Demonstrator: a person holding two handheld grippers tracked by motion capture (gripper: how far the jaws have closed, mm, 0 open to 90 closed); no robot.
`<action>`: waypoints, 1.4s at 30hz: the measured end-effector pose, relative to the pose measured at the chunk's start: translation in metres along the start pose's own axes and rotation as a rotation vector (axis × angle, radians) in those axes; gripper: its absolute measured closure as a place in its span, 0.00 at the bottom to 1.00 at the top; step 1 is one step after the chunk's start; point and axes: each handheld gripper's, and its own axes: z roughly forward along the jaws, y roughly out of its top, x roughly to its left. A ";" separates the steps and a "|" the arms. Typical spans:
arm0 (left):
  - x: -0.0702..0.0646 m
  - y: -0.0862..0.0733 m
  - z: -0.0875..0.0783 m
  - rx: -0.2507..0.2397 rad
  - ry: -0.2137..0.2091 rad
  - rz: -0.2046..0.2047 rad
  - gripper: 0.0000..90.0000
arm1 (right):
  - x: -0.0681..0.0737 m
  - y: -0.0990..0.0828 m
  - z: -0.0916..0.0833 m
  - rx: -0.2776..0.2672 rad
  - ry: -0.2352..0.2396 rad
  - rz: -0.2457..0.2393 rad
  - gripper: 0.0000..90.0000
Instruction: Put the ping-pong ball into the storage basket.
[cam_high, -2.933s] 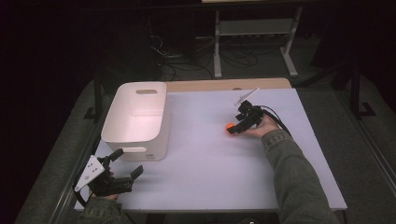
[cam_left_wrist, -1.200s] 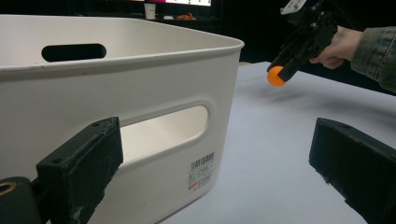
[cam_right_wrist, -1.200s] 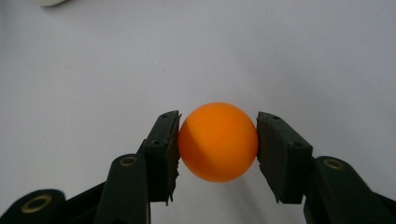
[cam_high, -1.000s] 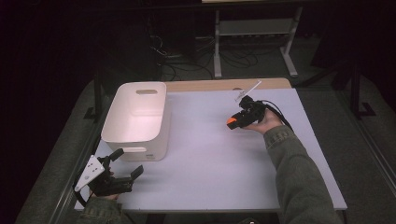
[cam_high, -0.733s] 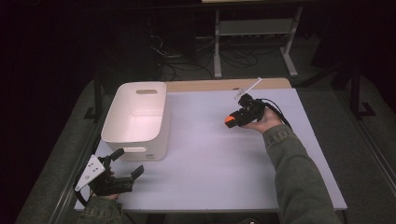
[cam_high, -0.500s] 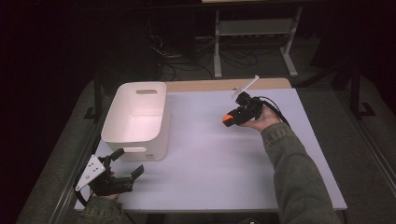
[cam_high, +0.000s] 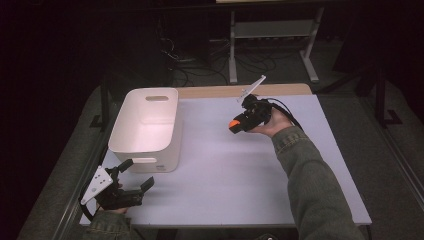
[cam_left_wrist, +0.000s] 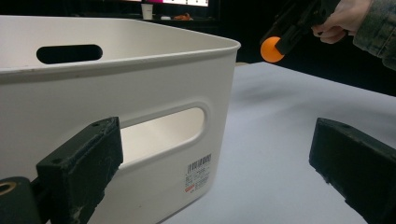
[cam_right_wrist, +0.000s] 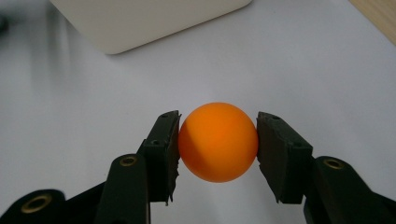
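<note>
Left gripper idles at the table's near edge, jaws wide and empty, just short of the white bin. Farther off, right gripper pinches the orange ball aloft; the bin lies to its left.

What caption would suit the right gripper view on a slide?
Two black claw fingers clamp an orange ball above a white table.

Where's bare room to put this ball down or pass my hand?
The white bin is empty inside. The table is bare between the bin and the right gripper holding the orange ball, and along its right side. It is tight by the left gripper at the bin's near corner.
</note>
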 end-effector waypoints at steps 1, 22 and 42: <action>0.000 0.000 0.000 0.000 -0.001 0.000 0.03 | 0.001 0.001 0.000 -0.001 0.000 0.000 0.55; 0.000 0.000 0.000 0.004 0.004 -0.003 0.03 | 0.014 0.030 -0.007 0.000 -0.016 -0.055 0.55; 0.000 0.000 0.000 0.004 0.002 -0.002 0.03 | 0.032 0.057 -0.006 -0.019 0.003 -0.115 0.55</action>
